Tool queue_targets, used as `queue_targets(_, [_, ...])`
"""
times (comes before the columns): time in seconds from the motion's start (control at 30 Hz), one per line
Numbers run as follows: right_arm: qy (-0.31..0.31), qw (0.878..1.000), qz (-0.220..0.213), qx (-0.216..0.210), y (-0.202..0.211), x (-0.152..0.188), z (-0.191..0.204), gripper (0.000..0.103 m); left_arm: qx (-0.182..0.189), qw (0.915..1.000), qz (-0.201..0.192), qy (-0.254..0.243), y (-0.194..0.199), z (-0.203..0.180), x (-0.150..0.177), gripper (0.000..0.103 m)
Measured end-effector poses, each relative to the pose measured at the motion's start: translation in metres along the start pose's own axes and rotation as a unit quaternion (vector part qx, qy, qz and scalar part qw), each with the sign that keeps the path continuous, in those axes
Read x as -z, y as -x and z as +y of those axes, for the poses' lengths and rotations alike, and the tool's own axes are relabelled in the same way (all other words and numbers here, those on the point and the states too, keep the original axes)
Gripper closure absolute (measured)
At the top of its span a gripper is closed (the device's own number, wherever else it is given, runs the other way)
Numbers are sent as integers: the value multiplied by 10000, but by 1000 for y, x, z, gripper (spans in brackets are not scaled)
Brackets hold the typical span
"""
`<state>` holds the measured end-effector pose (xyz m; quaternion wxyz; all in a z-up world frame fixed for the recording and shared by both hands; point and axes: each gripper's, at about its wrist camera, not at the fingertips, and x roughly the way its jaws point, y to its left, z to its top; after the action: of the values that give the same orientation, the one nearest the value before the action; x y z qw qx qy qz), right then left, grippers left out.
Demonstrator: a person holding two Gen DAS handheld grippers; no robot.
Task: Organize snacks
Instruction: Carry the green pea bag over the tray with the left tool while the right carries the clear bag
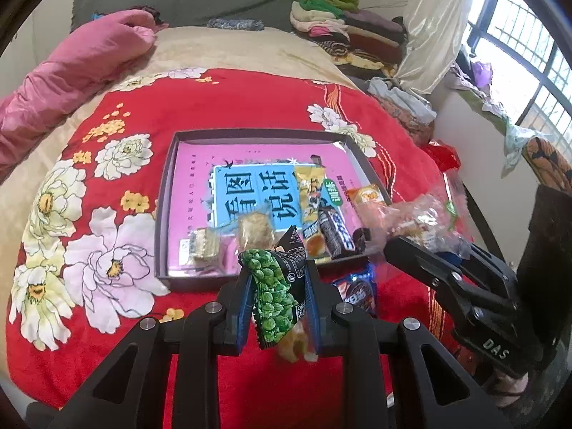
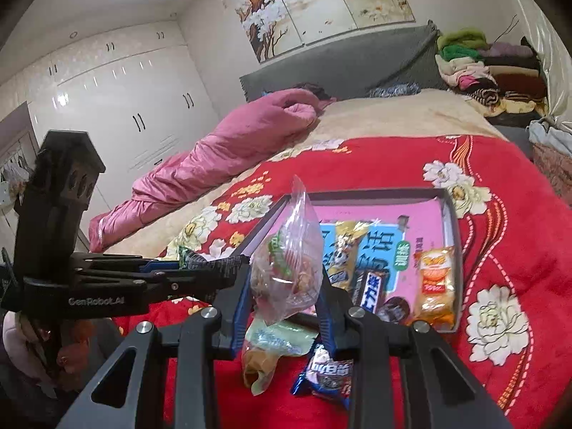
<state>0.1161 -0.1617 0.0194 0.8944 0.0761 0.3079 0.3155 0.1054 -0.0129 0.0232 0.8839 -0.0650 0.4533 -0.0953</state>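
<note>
My left gripper (image 1: 277, 282) is shut on a green pea snack packet (image 1: 277, 286), held above the red bedspread just in front of the shallow box (image 1: 164, 214). The box holds several snacks: a yellow packet (image 1: 310, 193), a dark bar (image 1: 334, 232), an orange packet (image 1: 366, 196) and two clear-wrapped cakes (image 1: 255, 230). My right gripper (image 2: 286, 286) is shut on a clear plastic snack bag (image 2: 289, 268), held over the box's near edge (image 2: 261, 225). The right gripper also shows in the left wrist view (image 1: 404, 246).
A blue wrapped snack (image 2: 327, 375) and a pale green packet (image 2: 275, 343) lie on the red floral bedspread (image 2: 500, 250) in front of the box. A pink quilt (image 1: 71, 71) lies at the left, folded clothes (image 1: 343, 32) at the headboard.
</note>
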Motion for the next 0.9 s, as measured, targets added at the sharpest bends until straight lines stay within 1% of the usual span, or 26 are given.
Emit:
queue_targets(0.13, [55,9998,-118,129,8,-4,-6,69,-29,10000,-63,-45,0,-10,-10,77])
queue_targets(0.23, [-41,9997,-179,161,13,-6,-13,69,-24,9998,-99,-147,1,-20,-16,77])
queue_targets(0.47, [-218,9991,-273,256,20,-8,-27,69,-17,9994,-69,-341,-5,-39,-28,77])
queue_targets(0.57, [-222,9986,-290,386,21,-8,-30,69,-29,9992,-56,-389,-8,-44,-33,77])
queue_targets(0.73, [-338,9983,-285,378,20,-8,-39,69,26,9991,-126,-395,-12,-48,-41,77])
queue_targets(0.9, [-476,9978,-273,376,19,-7,-48,69,19,9991,-86,-415,-20,-51,-45,77])
